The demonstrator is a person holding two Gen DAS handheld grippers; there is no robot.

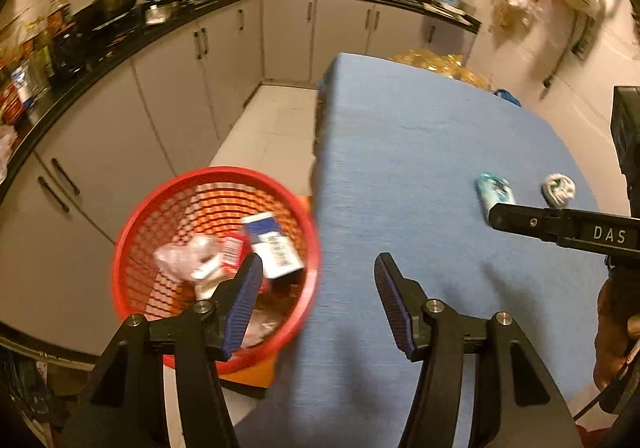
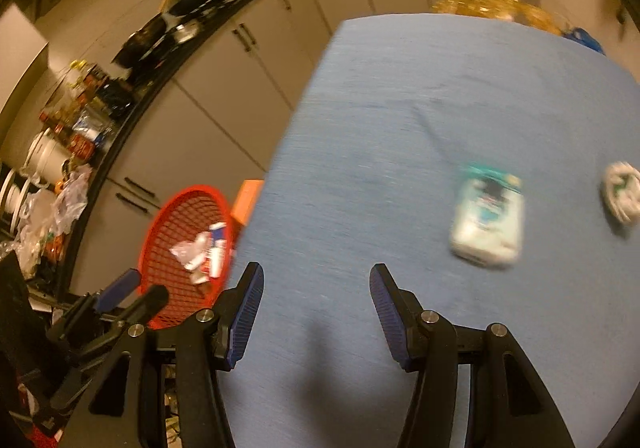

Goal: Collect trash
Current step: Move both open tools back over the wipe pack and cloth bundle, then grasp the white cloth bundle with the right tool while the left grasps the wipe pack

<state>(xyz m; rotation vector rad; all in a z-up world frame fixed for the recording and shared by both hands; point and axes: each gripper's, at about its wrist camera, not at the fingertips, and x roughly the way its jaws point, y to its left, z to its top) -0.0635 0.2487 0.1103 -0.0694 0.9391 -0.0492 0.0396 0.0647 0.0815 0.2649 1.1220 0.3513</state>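
Two pieces of trash lie on the blue-covered bench [image 1: 400, 176]: a teal packet [image 2: 488, 220] and, beside it, a crumpled wad [image 2: 622, 194]. Off its edge, the red basket [image 1: 132, 232] holds cartons. Left tool [image 1: 318, 272] and right tool [image 2: 316, 280] gape, empty.

Cluttered black countertop [image 1: 132, 44] curves above pale cabinets [image 1: 200, 88], tiled floor [image 1: 272, 120].

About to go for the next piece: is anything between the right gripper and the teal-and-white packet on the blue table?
Nothing visible. The right gripper is open and empty over bare blue tablecloth; the teal-and-white packet lies ahead to its right, with the crumpled white wrapper beyond it, apart.
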